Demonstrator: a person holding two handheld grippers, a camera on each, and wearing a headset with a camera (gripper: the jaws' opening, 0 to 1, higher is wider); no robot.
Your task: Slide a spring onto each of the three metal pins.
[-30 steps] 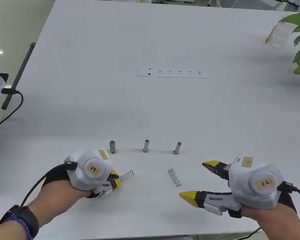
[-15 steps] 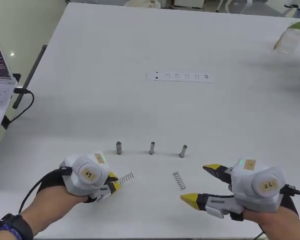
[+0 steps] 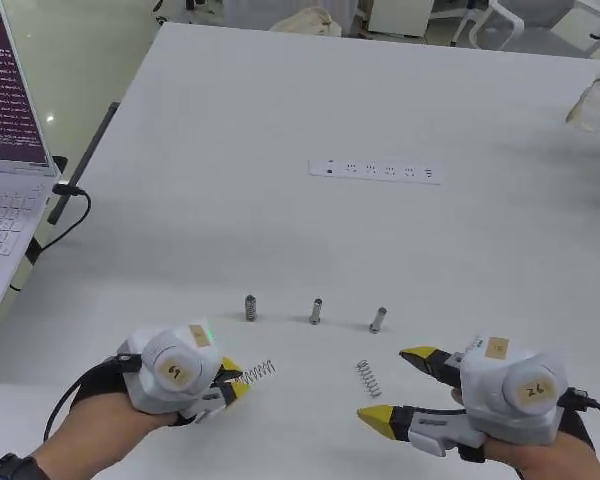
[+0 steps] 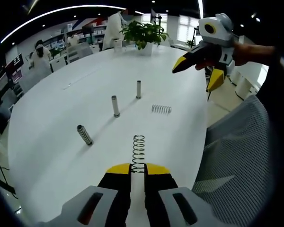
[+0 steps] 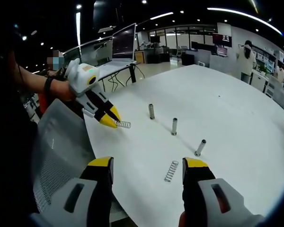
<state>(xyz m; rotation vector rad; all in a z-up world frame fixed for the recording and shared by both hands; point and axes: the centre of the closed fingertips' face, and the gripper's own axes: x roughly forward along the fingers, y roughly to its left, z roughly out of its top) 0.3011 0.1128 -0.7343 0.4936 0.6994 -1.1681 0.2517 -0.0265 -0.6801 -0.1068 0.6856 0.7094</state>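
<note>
**A:** Start nearest, lower left of the head view. Why is that claw closed?

**B:** The left gripper [image 3: 227, 380] has its yellow jaws pinched on one end of a spring [image 3: 257, 372]. The rest of the coil pokes out free in front. I'd guess it is held by the tail so the open end can drop over a pin.

**A:** And at lower right?

**B:** The right gripper [image 5: 148, 165] has its jaws spread wide and holds nothing. The loose spring [image 3: 368, 377] lies flat on the table [image 3: 280, 230], just ahead of that gap. To me that looks like lining up for a pickup.

**A:** The pins?

**B:** There are three in a row just beyond both springs, below the middle of the frame. The left pin [image 3: 251, 307] already wears a coil. The middle pin [image 3: 316, 311] and the right pin [image 3: 378, 319] are bare, so I'd say one of three is done.

**A:** Any writing?

**B:** The round sticker [image 3: 528, 391] on the right gripper seems to say "26". I can't read the mark on the left one. Farther up the middle, the white power strip [image 3: 375, 170] shows no legible print. At the upper left edge, the laptop [image 3: 5, 120] shows lines of text too small to read.
</note>
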